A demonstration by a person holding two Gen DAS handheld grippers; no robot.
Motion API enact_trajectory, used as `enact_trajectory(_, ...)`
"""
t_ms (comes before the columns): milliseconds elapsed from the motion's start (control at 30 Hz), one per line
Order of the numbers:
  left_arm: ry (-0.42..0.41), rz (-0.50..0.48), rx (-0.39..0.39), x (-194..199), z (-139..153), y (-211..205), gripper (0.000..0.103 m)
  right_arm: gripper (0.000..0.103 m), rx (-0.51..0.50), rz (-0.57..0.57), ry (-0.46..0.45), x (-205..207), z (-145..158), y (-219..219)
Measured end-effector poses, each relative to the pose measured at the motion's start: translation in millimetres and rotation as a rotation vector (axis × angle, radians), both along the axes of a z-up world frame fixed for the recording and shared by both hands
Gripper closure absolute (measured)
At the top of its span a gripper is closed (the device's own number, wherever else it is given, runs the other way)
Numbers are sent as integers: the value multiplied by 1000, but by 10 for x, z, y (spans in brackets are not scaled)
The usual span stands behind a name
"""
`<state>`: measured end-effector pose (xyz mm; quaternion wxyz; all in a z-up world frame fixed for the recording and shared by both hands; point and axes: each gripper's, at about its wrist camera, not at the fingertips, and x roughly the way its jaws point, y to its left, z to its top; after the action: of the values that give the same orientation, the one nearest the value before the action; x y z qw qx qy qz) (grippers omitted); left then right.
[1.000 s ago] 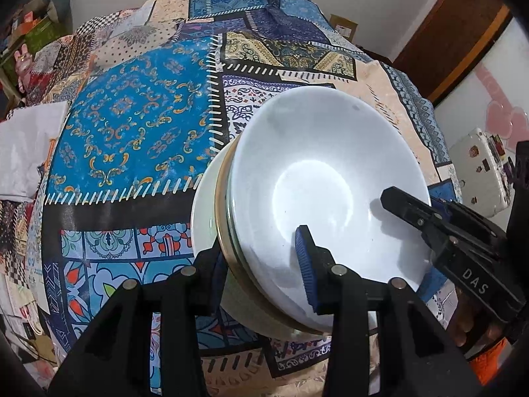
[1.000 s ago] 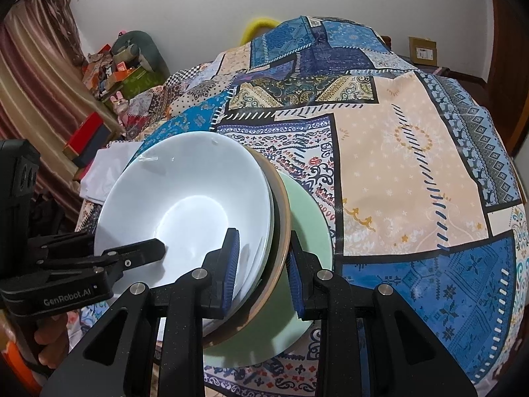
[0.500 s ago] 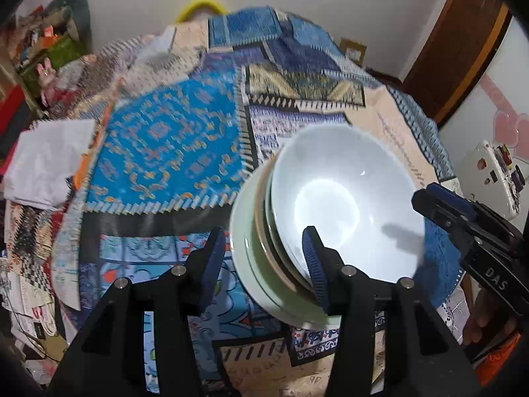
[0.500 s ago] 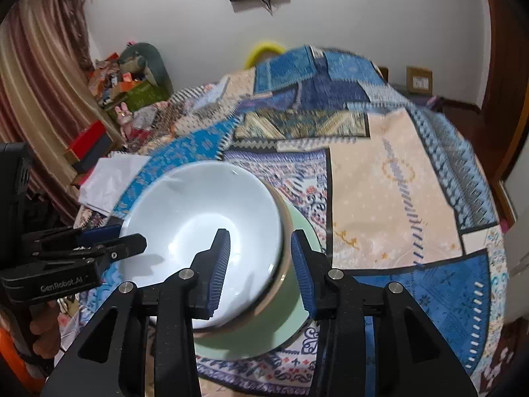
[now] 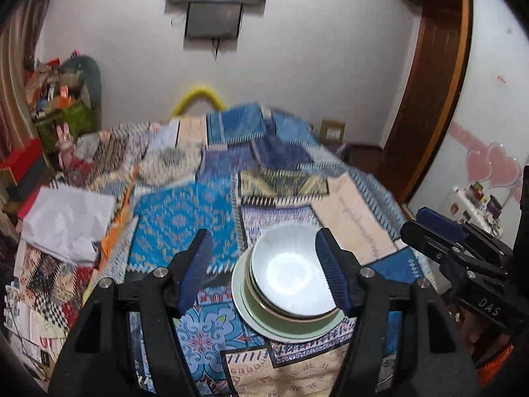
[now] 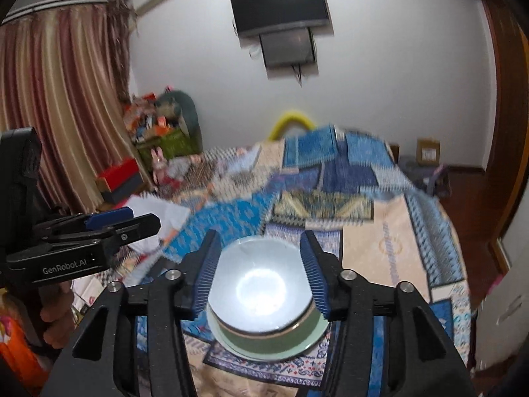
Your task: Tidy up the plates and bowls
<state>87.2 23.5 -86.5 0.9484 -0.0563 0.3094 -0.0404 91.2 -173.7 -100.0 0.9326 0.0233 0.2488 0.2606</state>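
Observation:
A stack of dishes sits on the patchwork bed cover [image 5: 185, 218]: a white bowl [image 5: 287, 271] on top, darker-rimmed dishes under it, and a pale green plate [image 5: 261, 324] at the bottom. My left gripper [image 5: 263, 231] hovers above and behind the stack, jaws opening, with nothing pressed between them. In the right wrist view the white bowl [image 6: 261, 284] and green plate [image 6: 297, 340] show between the fingers of my right gripper [image 6: 259, 235], which is also opening and clear of them. Each gripper shows in the other's view: right gripper [image 5: 413, 221], left gripper [image 6: 142, 216].
A crumpled white sheet [image 5: 66, 225] lies at the cover's left edge. Boxes and toys [image 6: 158, 132] pile up in the far left corner beside a curtain [image 6: 59, 99]. A television [image 6: 281, 10] hangs on the far wall. A wooden door frame [image 5: 426, 99] stands right.
Both grippers have let go of the stack's rims, widened, and risen back away from it. The stack stays on the cover and looks smaller.

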Motion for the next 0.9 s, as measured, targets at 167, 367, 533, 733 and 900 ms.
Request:
enact_trajectory(167, -118, 15, -5, -257, 272, 16, 22, 47, 27, 0, -77, -169, 190, -47)
enact_trajectory(367, -236, 37, 26, -501, 481, -7, 8, 31, 39, -12, -144, -286, 302, -69)
enact_trajectory(533, -310, 51, 52, -653, 574, -25, 3, 19, 46, -26, -183, -322, 351, -80)
enact_trajectory(733, -357, 57, 76, -741, 595, -60, 0, 6, 46, -47, -225, -414, 387, -100)
enact_trajectory(900, -372, 55, 83, -747, 584, -61, 0, 0, 46, -61, -256, -469, 397, -124)
